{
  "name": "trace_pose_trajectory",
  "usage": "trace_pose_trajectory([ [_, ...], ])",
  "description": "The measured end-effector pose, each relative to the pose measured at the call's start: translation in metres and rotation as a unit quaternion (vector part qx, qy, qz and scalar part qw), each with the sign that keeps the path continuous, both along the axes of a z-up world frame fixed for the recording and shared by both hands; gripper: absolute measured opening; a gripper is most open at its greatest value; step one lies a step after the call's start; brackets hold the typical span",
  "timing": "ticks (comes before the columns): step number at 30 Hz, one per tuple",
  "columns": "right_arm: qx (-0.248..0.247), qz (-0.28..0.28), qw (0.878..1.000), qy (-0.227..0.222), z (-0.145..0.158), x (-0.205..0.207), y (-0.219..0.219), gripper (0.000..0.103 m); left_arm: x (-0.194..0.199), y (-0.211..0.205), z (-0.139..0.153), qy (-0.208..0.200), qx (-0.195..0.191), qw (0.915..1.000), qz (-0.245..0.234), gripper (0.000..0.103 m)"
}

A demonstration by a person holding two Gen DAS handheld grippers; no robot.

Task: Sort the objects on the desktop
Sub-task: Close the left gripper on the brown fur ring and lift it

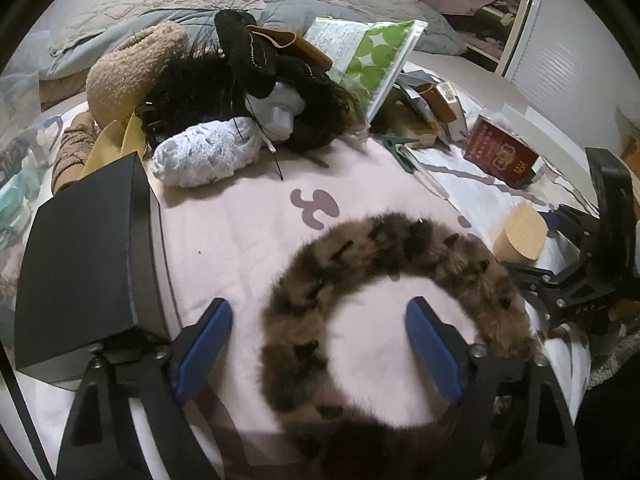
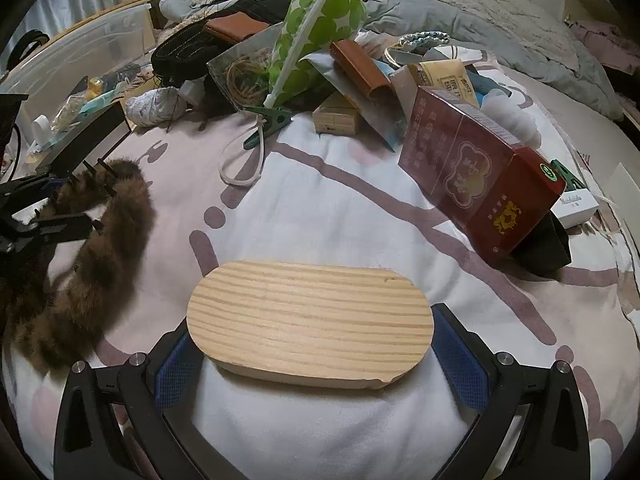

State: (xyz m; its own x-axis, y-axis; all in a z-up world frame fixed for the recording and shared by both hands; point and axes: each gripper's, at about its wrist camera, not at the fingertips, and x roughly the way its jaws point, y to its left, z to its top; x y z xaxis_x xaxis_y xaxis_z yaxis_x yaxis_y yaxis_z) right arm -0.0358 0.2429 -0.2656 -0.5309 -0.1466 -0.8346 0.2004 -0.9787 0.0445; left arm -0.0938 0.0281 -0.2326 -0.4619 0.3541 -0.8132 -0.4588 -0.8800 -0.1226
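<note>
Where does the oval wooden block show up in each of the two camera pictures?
Left wrist: wooden block at the right edge, beyond the fur band.
Right wrist: wooden block low centre, between the right gripper fingers.
Shared landmark: the red box, behind the block in both.

Furry brown ring point(image 1: 400, 264) between open left tool point(image 1: 320, 344)

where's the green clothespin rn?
Green clothespin lies mid-bed at the pile's near edge, below the green-dotted pouch, left of the red box; in the left wrist view, right of centre.
</note>
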Motion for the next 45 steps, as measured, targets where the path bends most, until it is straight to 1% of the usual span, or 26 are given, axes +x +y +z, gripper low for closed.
trace_pose_trajectory([
  [2,-0.001,0.0,1.0,0.0,0.0,0.0,0.0,0.103,-0.002,-0.001,0.001,0.002,0.0,1.0,0.004,0.076],
  [3,-0.002,0.0,1.0,0.001,0.0,0.0,0.0,0.103,-0.002,-0.002,0.001,0.003,-0.001,1.0,0.006,0.075],
  [5,-0.004,0.0,1.0,0.001,0.001,0.001,0.001,0.103,-0.001,-0.002,0.001,0.01,-0.009,0.9999,0.006,0.066],
  [9,-0.006,0.0,1.0,0.001,0.002,0.001,0.0,0.103,0.005,0.001,0.0,0.023,-0.018,0.9996,-0.007,0.054],
  [11,-0.007,0.0,1.0,0.0,0.004,0.001,0.0,0.103,0.007,0.003,0.001,0.027,-0.019,0.9994,-0.014,0.042],
  [12,-0.007,0.001,1.0,0.0,0.004,0.001,0.0,0.103,0.01,0.004,0.001,0.029,-0.019,0.9992,-0.02,0.039],
  [14,-0.006,0.001,1.0,0.0,0.005,0.001,0.0,0.103,0.012,0.004,0.002,0.031,-0.019,0.999,-0.025,0.027],
  [16,-0.005,0.002,1.0,-0.001,0.005,0.001,0.0,0.103,0.015,0.002,0.003,0.026,-0.012,0.9991,-0.03,0.023],
  [22,-0.006,0.002,1.0,0.0,0.005,0.002,0.0,0.103,0.031,-0.003,0.007,0.009,-0.001,0.9981,-0.062,0.02],
  [24,-0.005,0.002,1.0,0.0,0.005,0.002,-0.001,0.103,0.034,-0.004,0.009,0.01,-0.001,0.998,-0.062,0.021],
  [25,-0.005,0.002,1.0,0.0,0.005,0.002,0.0,0.103,0.034,-0.003,0.009,0.015,-0.004,0.9981,-0.06,0.024],
  [26,-0.004,0.002,1.0,0.0,0.005,0.002,0.0,0.103,0.033,-0.003,0.009,0.02,-0.008,0.9982,-0.056,0.034],
  [27,-0.003,0.002,1.0,0.0,0.005,0.003,0.0,0.103,0.032,-0.003,0.01,0.023,-0.008,0.9983,-0.052,0.043],
  [28,-0.002,0.003,1.0,-0.001,0.005,0.003,0.0,0.103,0.031,-0.002,0.01,0.025,-0.005,0.9984,-0.05,0.059],
  [29,-0.002,0.004,1.0,-0.001,0.006,0.004,-0.001,0.103,0.03,-0.001,0.011,0.028,-0.001,0.9983,-0.051,0.063],
  [32,-0.002,0.005,1.0,-0.003,0.008,0.005,-0.001,0.103,0.028,0.009,0.011,0.031,-0.002,0.9972,-0.068,0.063],
  [35,-0.013,0.009,1.0,-0.006,0.011,0.008,-0.002,0.103,0.028,0.018,0.003,0.023,-0.015,0.9963,-0.082,0.063],
  [37,-0.027,0.01,1.0,-0.008,0.013,0.008,-0.002,0.103,0.03,0.02,0.0,0.029,-0.024,0.9957,-0.085,0.06],
  [39,-0.032,0.004,0.999,-0.009,0.013,0.005,-0.002,0.103,0.03,0.018,0.001,0.028,-0.019,0.996,-0.083,0.049],
  [40,-0.033,0.0,0.999,-0.009,0.013,0.004,-0.002,0.103,0.028,0.016,0.002,0.028,-0.017,0.9965,-0.077,0.039],
  [41,-0.032,-0.003,0.999,-0.009,0.012,0.002,-0.003,0.103,0.026,0.013,0.002,0.026,-0.014,0.9972,-0.069,0.033],
  [43,-0.027,-0.005,1.0,-0.008,0.011,0.0,-0.005,0.103,0.023,0.007,0.001,0.02,-0.004,0.9983,-0.055,0.027],
  [45,-0.012,-0.004,1.0,-0.008,0.009,-0.001,-0.009,0.102,0.024,0.008,-0.001,0.023,-0.007,0.9984,-0.051,0.025],
])
